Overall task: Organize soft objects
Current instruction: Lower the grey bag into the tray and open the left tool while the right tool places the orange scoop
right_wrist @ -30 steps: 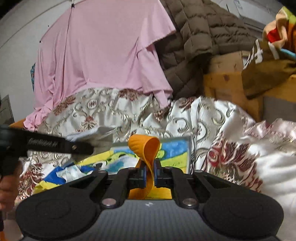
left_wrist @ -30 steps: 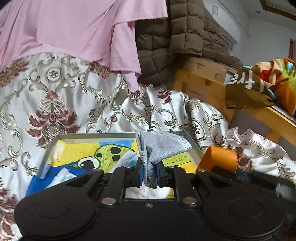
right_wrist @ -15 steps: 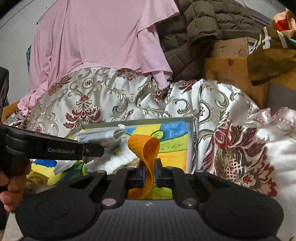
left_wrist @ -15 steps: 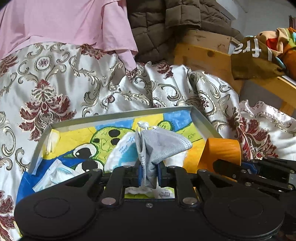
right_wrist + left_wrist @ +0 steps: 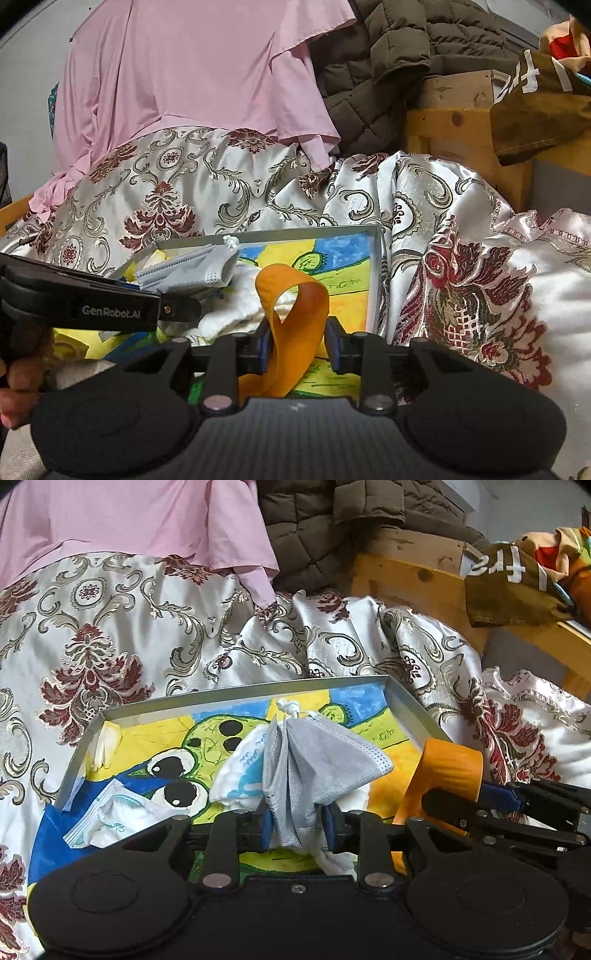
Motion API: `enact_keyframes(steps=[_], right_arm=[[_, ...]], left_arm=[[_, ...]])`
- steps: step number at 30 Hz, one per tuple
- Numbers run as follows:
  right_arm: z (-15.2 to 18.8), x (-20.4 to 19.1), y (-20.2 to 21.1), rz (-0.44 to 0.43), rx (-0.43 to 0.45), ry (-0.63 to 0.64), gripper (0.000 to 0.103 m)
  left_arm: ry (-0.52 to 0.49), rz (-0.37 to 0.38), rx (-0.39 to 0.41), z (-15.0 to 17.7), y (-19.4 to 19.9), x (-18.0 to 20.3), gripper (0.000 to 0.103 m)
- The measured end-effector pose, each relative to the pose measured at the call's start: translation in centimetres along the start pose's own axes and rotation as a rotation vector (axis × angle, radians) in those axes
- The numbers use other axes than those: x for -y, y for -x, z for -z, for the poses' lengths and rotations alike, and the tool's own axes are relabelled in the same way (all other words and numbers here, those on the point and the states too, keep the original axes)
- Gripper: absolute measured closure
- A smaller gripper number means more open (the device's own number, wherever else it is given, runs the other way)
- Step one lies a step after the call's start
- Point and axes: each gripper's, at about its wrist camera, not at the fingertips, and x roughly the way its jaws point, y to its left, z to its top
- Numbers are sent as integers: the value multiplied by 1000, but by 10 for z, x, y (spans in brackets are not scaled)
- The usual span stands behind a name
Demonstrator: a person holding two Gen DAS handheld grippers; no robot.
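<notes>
A glossy silver-white brocade bedspread with maroon and gold scrollwork point(image 5: 155, 635) covers the whole foreground in rumpled folds. Behind it a pale pink cotton garment point(image 5: 192, 74) hangs down over the bedspread's far edge, with a brown quilted padded jacket point(image 5: 388, 62) just beside it on the right. At the right stands a light pine wooden frame point(image 5: 413, 576), with a multicoloured printed cloth point(image 5: 517, 587) draped over its top edge. A plain pale wall point(image 5: 22, 81) shows at the far left.

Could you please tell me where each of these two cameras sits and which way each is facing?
Left wrist: on the left gripper, facing forward and down at the tray; the grey mask hangs between its opening jaws.
Right wrist: on the right gripper, likewise; orange band, person's hand at left.
Shared: tray, mask, band, patterned cloth.
</notes>
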Motion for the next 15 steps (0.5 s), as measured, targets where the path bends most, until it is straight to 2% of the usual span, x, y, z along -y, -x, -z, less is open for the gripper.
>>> enact_keyframes(steps=[5,7,11,13,15], right_arm=[[-2,0,3,0,2,5,63],[-2,-1,5,1,7,12,60],[-6,-5,13,5,22,33,49],[-9,-7,18,4,30,40,45],[-12,-9,24,4,39,49,38]], left_arm=[[13,-10,10,1,7,-1,66],[20,-17,18,2,12,-2,59],[33,-34,39,3,24,-4,51],[47,-47,59,4,33,-6,39],[65,-60,75,5,43,-8,36]])
